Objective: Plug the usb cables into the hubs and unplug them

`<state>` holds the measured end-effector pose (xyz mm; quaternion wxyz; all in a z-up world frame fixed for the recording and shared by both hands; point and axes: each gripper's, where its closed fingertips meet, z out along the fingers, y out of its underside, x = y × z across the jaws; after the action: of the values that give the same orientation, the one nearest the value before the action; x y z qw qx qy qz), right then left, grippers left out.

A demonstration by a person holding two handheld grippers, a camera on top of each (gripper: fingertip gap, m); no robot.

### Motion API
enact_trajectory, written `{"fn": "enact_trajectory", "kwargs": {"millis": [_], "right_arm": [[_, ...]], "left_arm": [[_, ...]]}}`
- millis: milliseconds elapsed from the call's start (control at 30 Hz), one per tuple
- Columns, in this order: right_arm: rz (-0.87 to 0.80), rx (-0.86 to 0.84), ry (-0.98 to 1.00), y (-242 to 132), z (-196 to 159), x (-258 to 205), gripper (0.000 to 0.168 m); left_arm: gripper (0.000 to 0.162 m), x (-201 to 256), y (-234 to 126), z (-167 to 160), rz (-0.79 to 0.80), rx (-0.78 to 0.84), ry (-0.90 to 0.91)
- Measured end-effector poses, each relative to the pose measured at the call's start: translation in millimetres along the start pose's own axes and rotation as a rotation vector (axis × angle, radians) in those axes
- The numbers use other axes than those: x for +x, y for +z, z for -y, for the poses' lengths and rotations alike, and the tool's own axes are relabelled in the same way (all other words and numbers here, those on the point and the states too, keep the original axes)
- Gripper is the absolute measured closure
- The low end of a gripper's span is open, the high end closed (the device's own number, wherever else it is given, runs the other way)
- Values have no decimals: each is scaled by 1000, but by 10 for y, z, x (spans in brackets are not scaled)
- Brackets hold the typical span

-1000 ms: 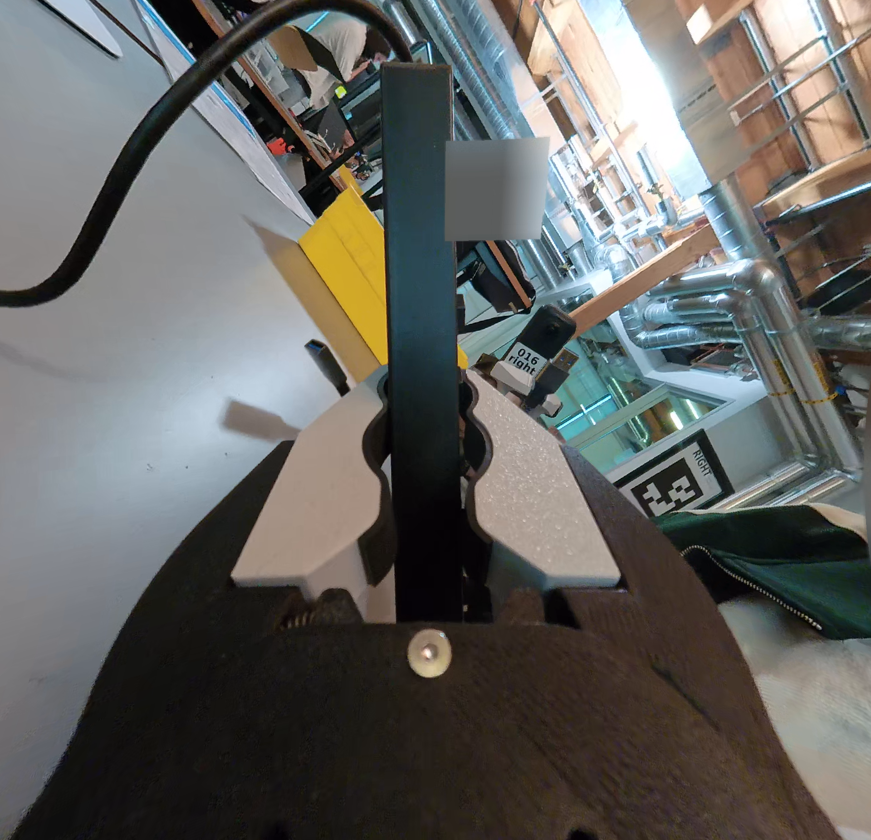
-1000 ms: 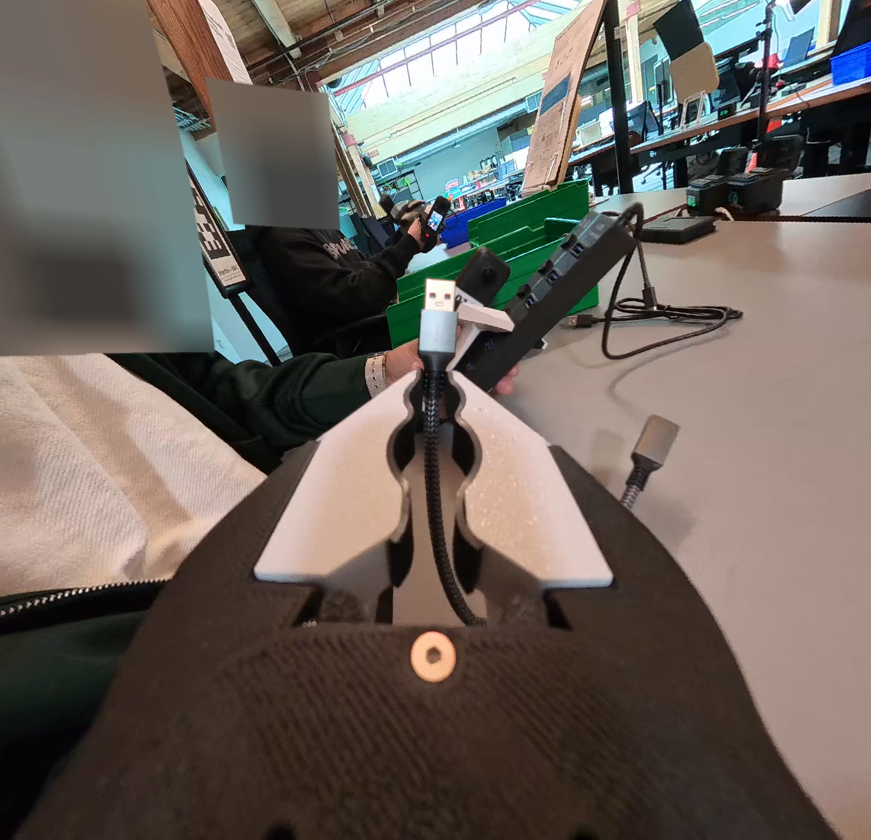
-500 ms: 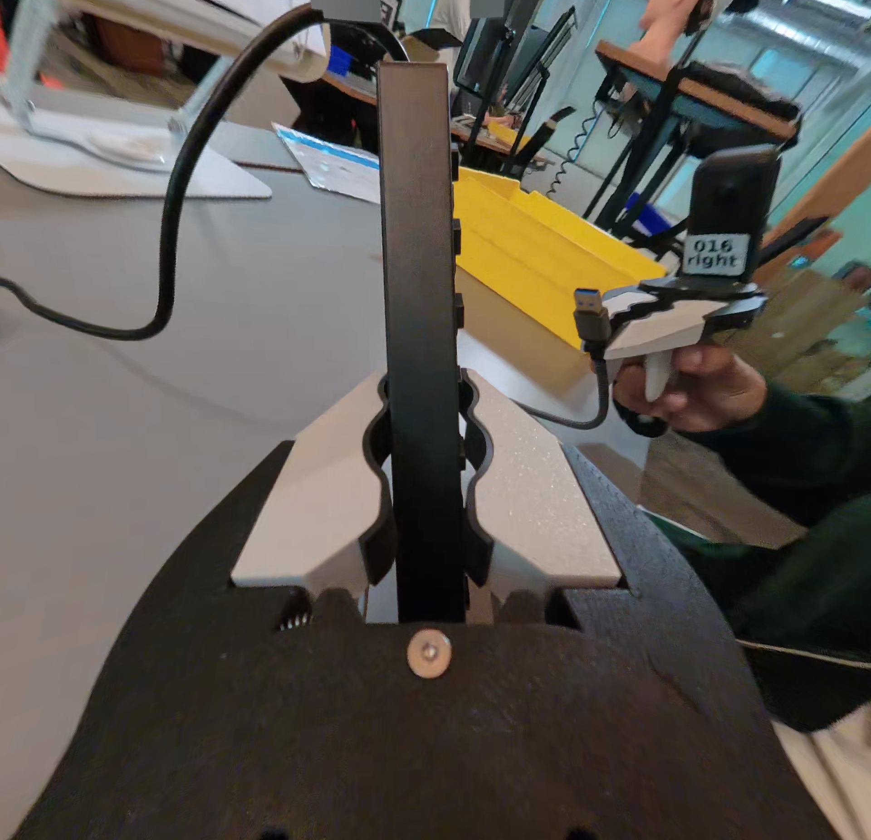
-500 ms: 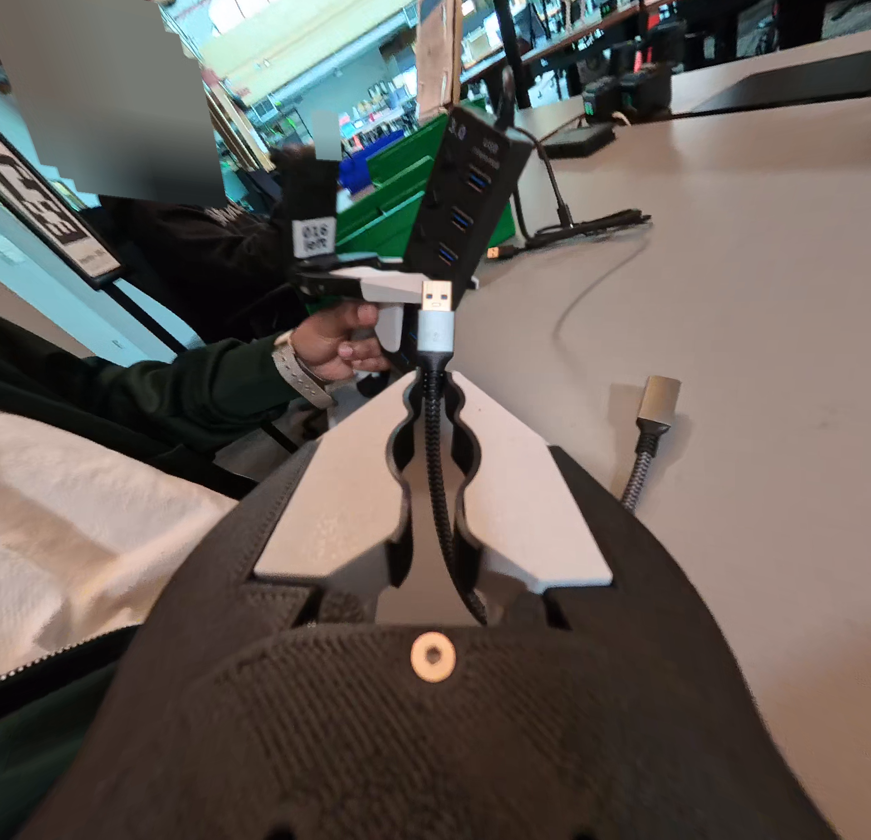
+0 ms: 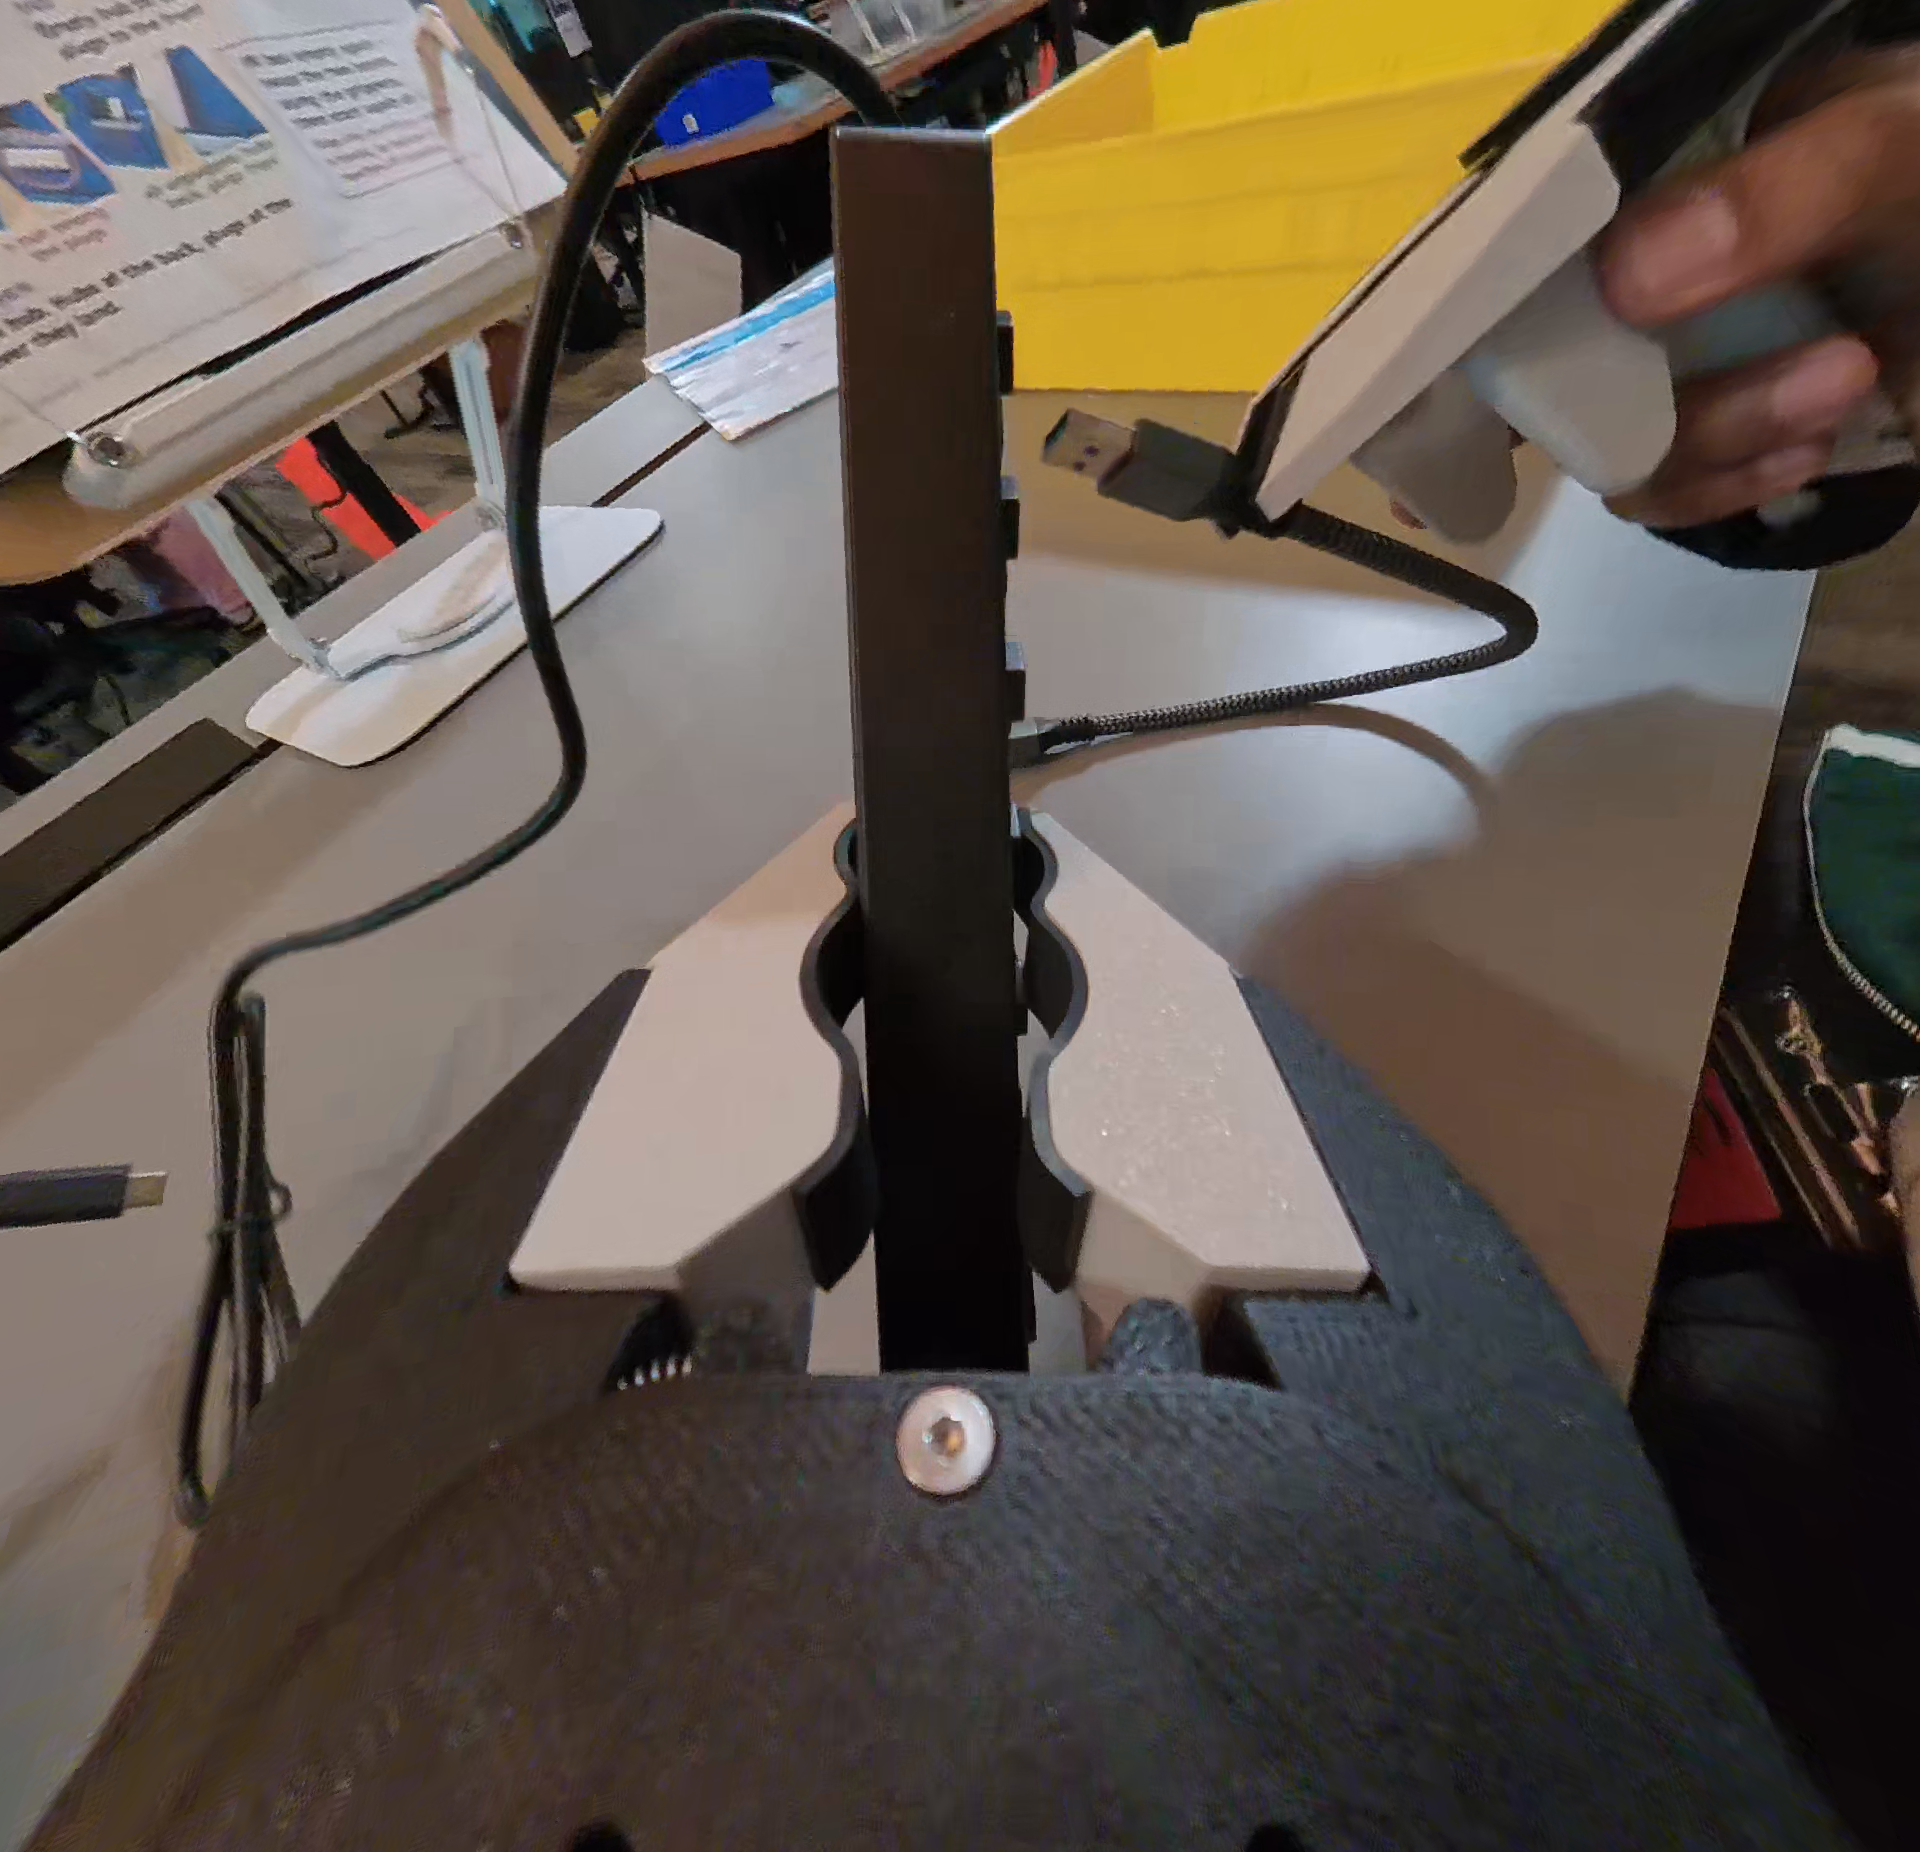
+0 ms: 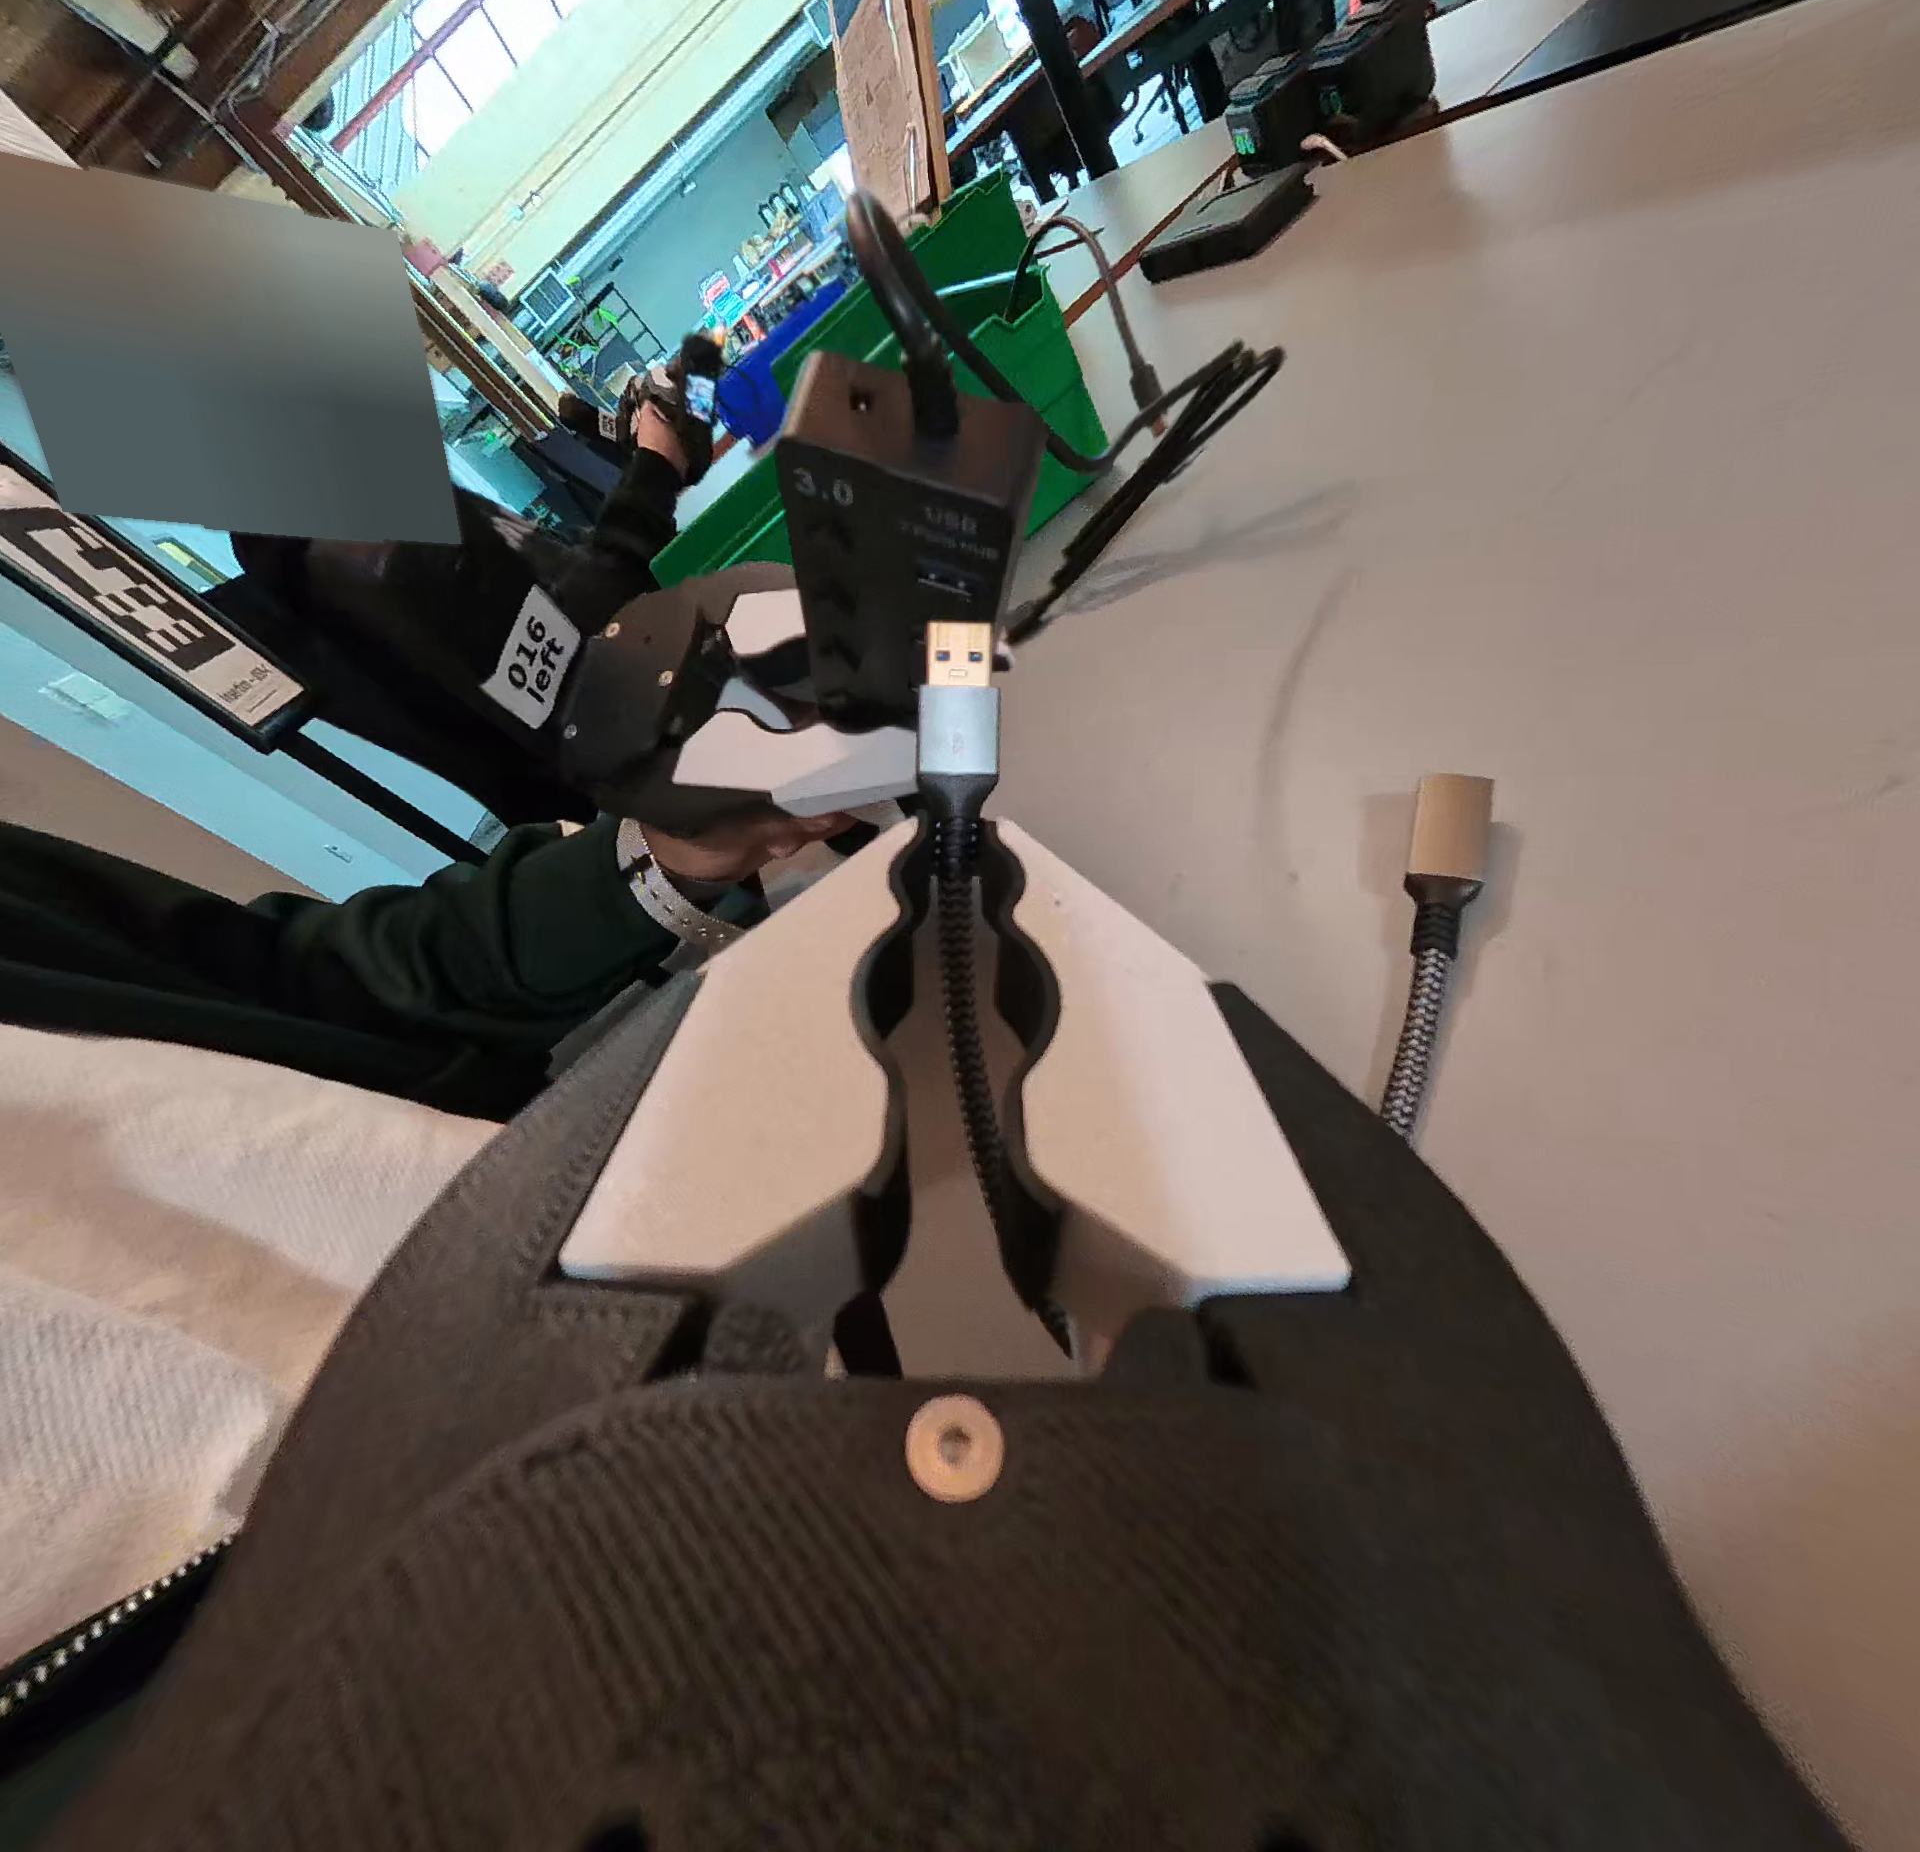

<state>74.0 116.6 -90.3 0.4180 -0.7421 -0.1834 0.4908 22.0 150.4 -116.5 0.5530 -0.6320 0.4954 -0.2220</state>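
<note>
My left gripper (image 5: 930, 826) is shut on a black USB hub (image 5: 920, 607) and holds it upright above the grey table, edge-on to this camera. The hub's own black cable (image 5: 551, 555) loops off its top to the left. My right gripper (image 6: 956, 826) is shut on a braided cable just behind its silver USB plug (image 6: 958, 701). The plug points at the hub's port face (image 6: 899, 555) and stands a short way off it. In the left wrist view the plug (image 5: 1122, 457) sits just right of the hub, apart from it.
The braided cable's other end, a silver connector (image 6: 1449, 831), lies on the table (image 6: 1610, 607). A yellow bin (image 5: 1299, 192) and a paper stand (image 5: 260, 192) are at the back. A green bin (image 6: 935, 400) and coiled black cable (image 6: 1174, 420) lie beyond the hub.
Both grippers have come together: the hub has swung round over the table and the plug has moved from farther right to just beside the hub's ports. Both grips are unchanged.
</note>
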Motion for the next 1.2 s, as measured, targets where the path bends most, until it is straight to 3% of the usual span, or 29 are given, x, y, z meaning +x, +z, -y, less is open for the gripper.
{"fn": "enact_trajectory", "kwargs": {"millis": [633,1200], "right_arm": [[-10,-31,98,0,-91,41,160],[10,-10,88,7,-101,27,161]], "left_arm": [[137,49,44,-100,55,-78,194],[137,90,34,-96,19,-81,214]]}}
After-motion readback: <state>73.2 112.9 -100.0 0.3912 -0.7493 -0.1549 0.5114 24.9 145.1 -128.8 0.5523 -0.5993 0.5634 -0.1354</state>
